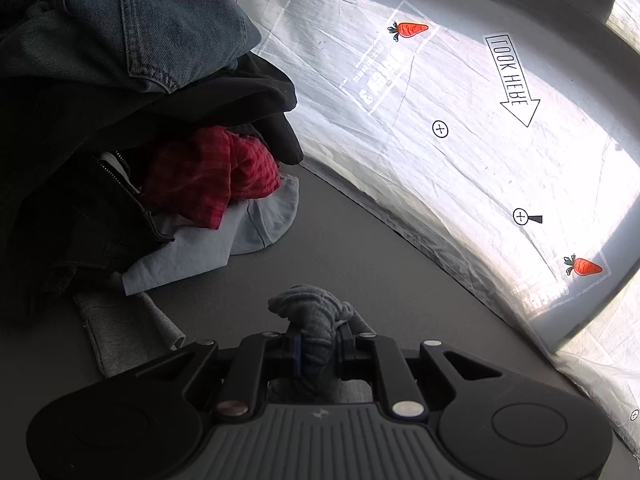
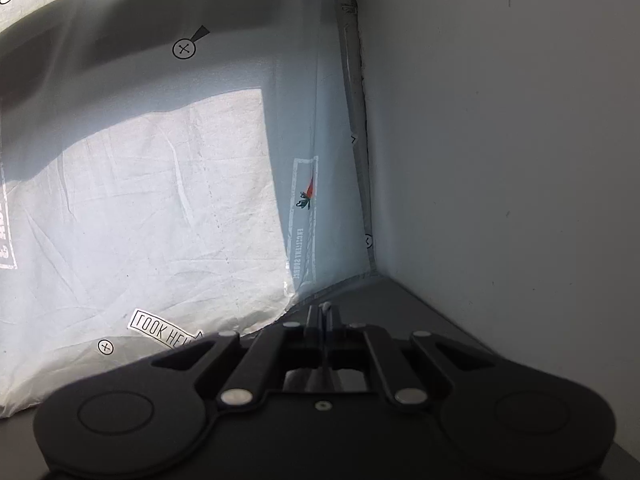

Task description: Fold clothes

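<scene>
In the left wrist view my left gripper (image 1: pixel 318 344) is shut on a bunched grey garment (image 1: pixel 308 312) low over the dark grey table (image 1: pixel 360 272). A pile of clothes lies at the left: blue jeans (image 1: pixel 160 20) on top, a black garment (image 1: pixel 224 100), a red checked cloth (image 1: pixel 212 172), a light blue garment (image 1: pixel 224 240) and a flat grey piece (image 1: pixel 124 332). In the right wrist view my right gripper (image 2: pixel 323 312) is shut, with a thin pale edge of something between its tips; I cannot tell what it is.
A translucent plastic sheet (image 1: pixel 460 140) printed with carrots, cross marks and a "LOOK HERE" arrow hangs behind the table. It also shows in the right wrist view (image 2: pixel 160 220). A plain white wall (image 2: pixel 500 160) meets it at a corner on the right.
</scene>
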The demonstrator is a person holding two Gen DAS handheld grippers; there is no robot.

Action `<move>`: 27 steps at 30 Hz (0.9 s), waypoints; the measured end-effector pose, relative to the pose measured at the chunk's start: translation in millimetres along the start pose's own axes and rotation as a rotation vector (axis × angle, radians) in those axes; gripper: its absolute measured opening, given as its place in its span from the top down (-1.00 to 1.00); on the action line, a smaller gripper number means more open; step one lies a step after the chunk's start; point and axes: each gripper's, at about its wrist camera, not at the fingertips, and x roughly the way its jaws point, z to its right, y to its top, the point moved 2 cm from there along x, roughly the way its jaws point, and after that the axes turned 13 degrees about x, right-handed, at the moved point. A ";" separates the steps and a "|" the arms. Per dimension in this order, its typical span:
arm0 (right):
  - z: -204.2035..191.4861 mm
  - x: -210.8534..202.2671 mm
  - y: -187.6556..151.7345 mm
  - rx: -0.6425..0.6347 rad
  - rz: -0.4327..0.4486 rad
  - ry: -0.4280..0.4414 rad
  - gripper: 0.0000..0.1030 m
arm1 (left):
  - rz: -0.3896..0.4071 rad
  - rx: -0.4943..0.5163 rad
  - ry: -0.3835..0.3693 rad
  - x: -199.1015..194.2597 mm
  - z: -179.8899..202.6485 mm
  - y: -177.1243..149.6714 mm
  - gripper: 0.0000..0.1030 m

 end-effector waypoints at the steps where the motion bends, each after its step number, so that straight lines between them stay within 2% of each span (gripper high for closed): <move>1: -8.0 17.1 -7.6 -0.019 -0.020 -0.016 0.89 | -0.019 0.000 0.030 12.0 4.4 0.6 0.58; 2: -15.5 30.4 -15.9 -0.045 -0.032 -0.041 0.67 | -0.049 0.002 0.059 23.9 7.4 0.7 0.51; 3: -23.1 43.7 -24.3 -0.072 -0.045 -0.066 0.58 | -0.082 0.006 0.086 35.7 10.1 0.7 0.38; 5: -32.9 52.5 -40.2 -0.114 -0.059 -0.078 0.38 | -0.137 0.032 0.105 50.8 14.6 1.3 0.36; 8: -31.5 43.1 -66.2 -0.136 -0.079 -0.061 0.19 | -0.116 0.094 0.118 46.3 20.4 2.1 0.18; 9: -27.1 39.2 -75.1 -0.141 -0.095 -0.063 0.19 | -0.108 0.114 0.126 42.6 22.2 2.1 0.10; 12: -3.1 29.7 -100.6 -0.108 -0.155 -0.098 0.19 | -0.084 0.164 0.155 28.2 29.3 1.3 0.02; 14: 18.4 24.7 -114.6 -0.031 -0.199 -0.114 0.19 | -0.042 0.187 0.174 13.5 36.6 -0.7 -0.05; 16: 37.6 21.5 -127.8 0.057 -0.239 -0.120 0.18 | -0.002 0.211 0.195 -0.2 44.5 -3.1 -0.26; 19: 58.0 20.5 -146.0 0.147 -0.289 -0.127 0.17 | 0.034 0.251 0.214 -17.8 61.4 -8.5 -0.39; 24: 58.9 27.6 -161.9 0.174 -0.328 -0.095 0.17 | -0.011 0.270 0.128 -25.6 87.2 -31.7 -0.46; 27: 53.0 39.2 -164.8 0.137 -0.336 -0.146 0.17 | -0.061 0.347 0.106 -20.0 105.3 -54.8 -0.46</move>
